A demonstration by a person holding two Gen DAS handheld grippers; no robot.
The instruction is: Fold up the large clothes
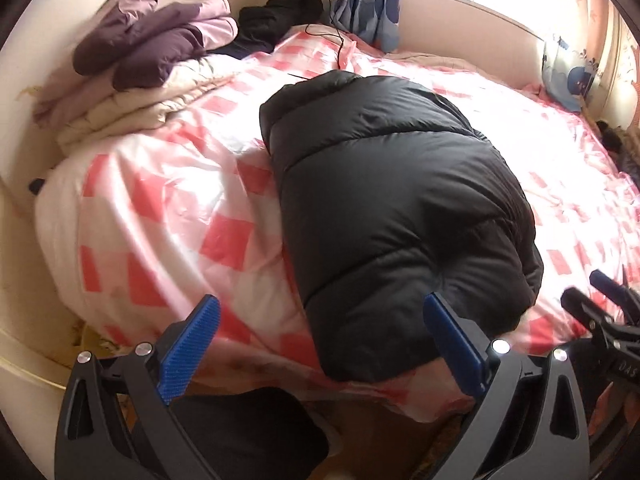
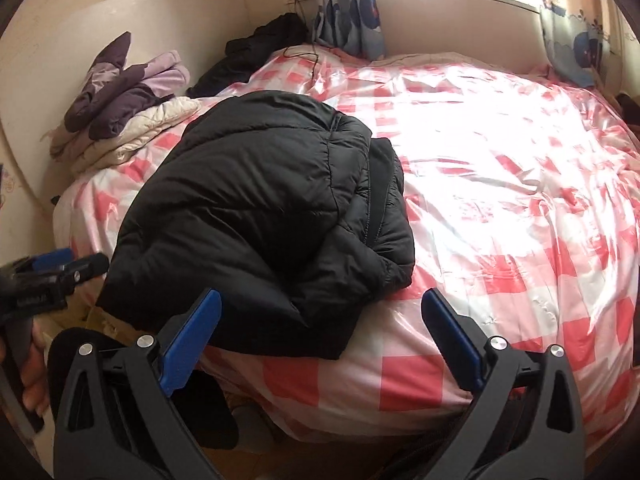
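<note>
At my left, my left gripper hangs spread wide with nothing between its blue pads, just short of the near edge of the bed. The black puffer jacket lies ahead of it on the pink checked cover, already bundled into a thick pile, its near hem drooping slightly over the bed's edge. I judge it light for its bulk, soft and springy, so folds will want to puff back open, and its smooth shell will likely slide on the glossy cover. A pinch on a quilted seam or the doubled hem near me should hold better than a grab at a fat panel.

To the right, my right gripper is likewise released and holds nothing, poised low at the bed's near edge with the jacket's right-hand folded edge just beyond its left finger. Both tools point forward across the bed, roughly level and side by side, not touching the jacket.
</note>
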